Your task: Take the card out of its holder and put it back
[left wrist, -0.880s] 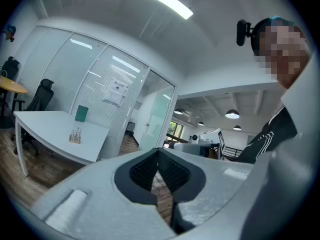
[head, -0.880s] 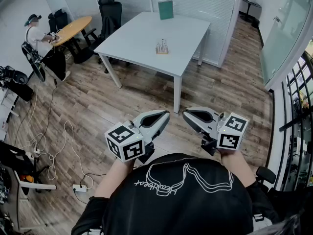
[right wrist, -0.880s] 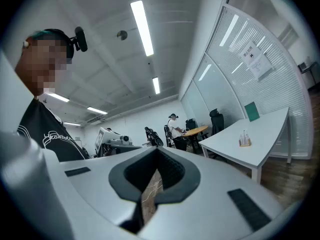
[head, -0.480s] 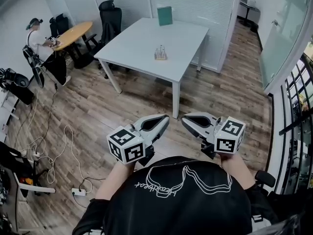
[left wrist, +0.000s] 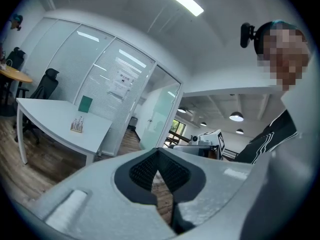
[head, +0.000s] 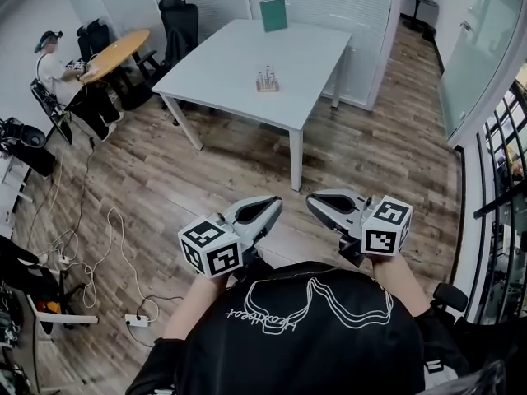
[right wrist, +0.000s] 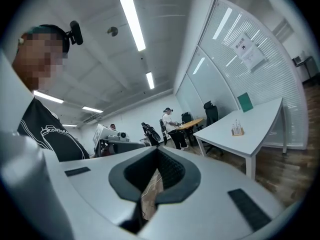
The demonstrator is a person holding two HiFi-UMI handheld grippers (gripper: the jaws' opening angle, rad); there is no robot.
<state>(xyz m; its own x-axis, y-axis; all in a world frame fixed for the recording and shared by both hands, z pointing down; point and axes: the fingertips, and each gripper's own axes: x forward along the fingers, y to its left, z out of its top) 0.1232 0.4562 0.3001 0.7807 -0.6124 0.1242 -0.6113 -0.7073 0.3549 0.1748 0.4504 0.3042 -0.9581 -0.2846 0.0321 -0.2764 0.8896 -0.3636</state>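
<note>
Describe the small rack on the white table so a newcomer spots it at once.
Find the large white table. Near its middle stands the small rack, a tan base with pale upright pieces; the green board at the far edge is taller and flat.

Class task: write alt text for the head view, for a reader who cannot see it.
A person holds the left gripper and right gripper, both shut and empty, close to the body, facing a white table across a wooden floor. A small holder and a green board stand on it.
</note>
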